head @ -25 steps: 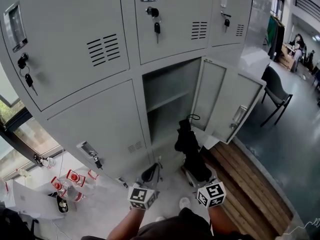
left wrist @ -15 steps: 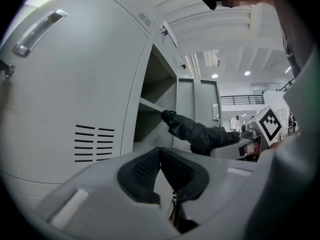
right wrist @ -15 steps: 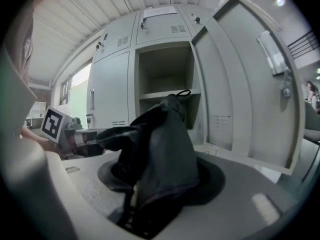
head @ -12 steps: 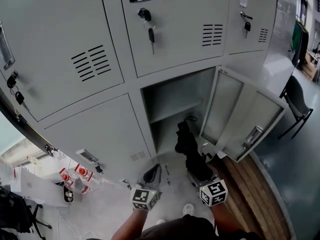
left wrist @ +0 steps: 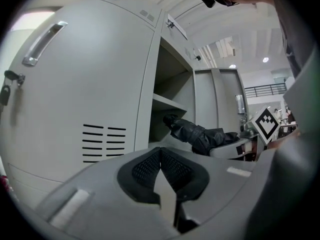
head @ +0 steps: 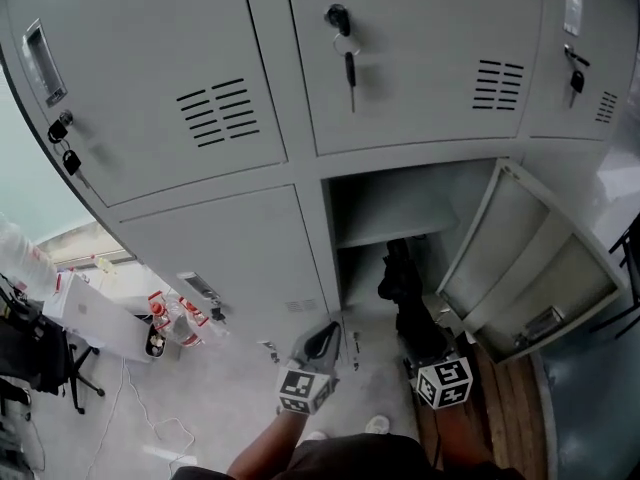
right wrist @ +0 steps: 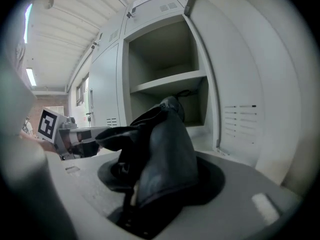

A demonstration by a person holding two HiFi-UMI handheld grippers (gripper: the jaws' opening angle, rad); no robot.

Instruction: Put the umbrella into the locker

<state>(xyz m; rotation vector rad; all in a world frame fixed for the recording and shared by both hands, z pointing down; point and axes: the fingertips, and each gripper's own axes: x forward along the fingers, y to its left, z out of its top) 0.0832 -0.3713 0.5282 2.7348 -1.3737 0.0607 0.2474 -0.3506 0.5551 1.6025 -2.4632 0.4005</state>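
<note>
Black umbrella (head: 404,290), clamped in the right gripper (head: 419,347), noses into the locker's (head: 388,196) open lower bay; left gripper (head: 322,339) closed, empty.

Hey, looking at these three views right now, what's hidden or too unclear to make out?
- Pads of the right gripper: in the right gripper view they are covered by the folded umbrella it clamps.
- Whether the umbrella's tip is inside the open locker yet: in the head view it is black against deep shadow.
- Markings on the hanging key: too small in the head view.
</note>
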